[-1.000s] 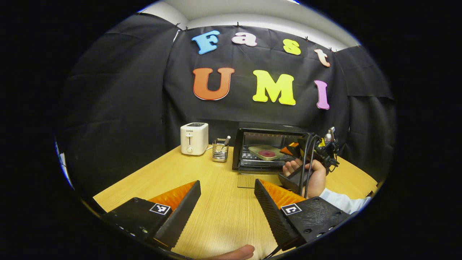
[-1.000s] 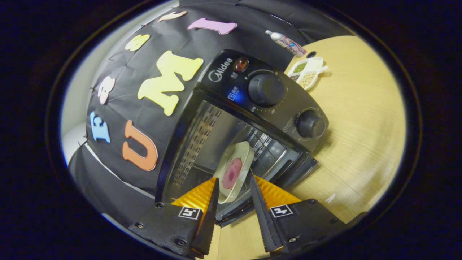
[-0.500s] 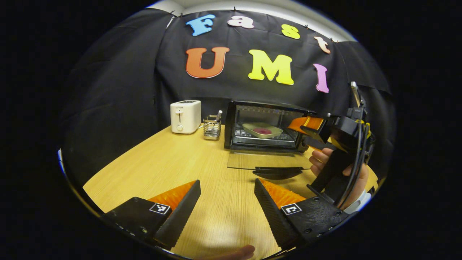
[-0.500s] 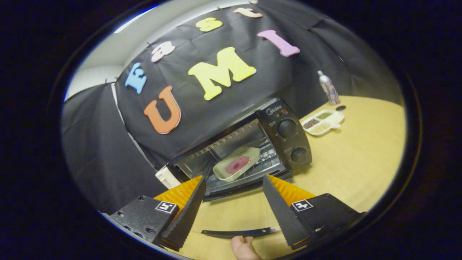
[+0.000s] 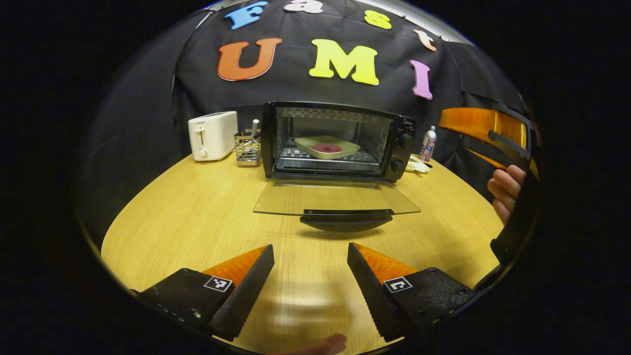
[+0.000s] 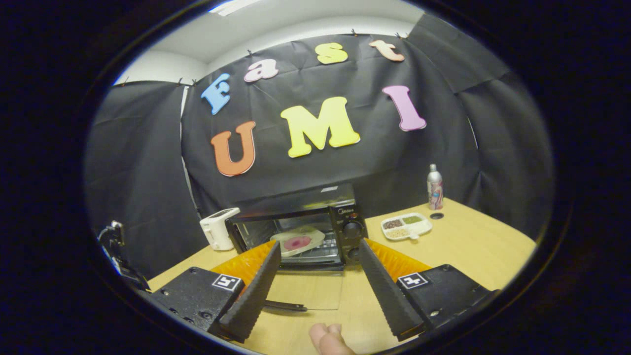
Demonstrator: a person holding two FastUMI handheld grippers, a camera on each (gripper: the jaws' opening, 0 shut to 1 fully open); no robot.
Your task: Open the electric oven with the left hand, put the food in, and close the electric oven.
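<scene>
Oven door (image 5: 336, 199) lies flat and fully open on the tabletop (image 5: 197, 217), its dark handle (image 5: 347, 213) at the front edge, running crosswise to the way my left hand-held gripper (image 5: 309, 281) looks. That handle sits straight ahead of the left hand-held gripper, near but not touching, and the fingers stand apart with nothing between them.

The electric oven (image 5: 337, 140) stands at the back of the tabletop, between the toaster (image 5: 212, 134) with its wire holder (image 5: 247, 146) and a bottle (image 5: 429, 142). The food, a pale dish with a red centre (image 5: 327, 147), rests on the rack inside, so I judge that only the closing is left.

My right hand-held gripper (image 6: 318, 286) is also open and empty, held back from the oven (image 6: 300, 229), which shows between its fingers. From the left gripper view it hangs high at the right (image 5: 485, 130), well apart from the door.

The left hand-held gripper is the nearer one. I would come in under the handle's long edge and swing the door up toward the opening.
</scene>
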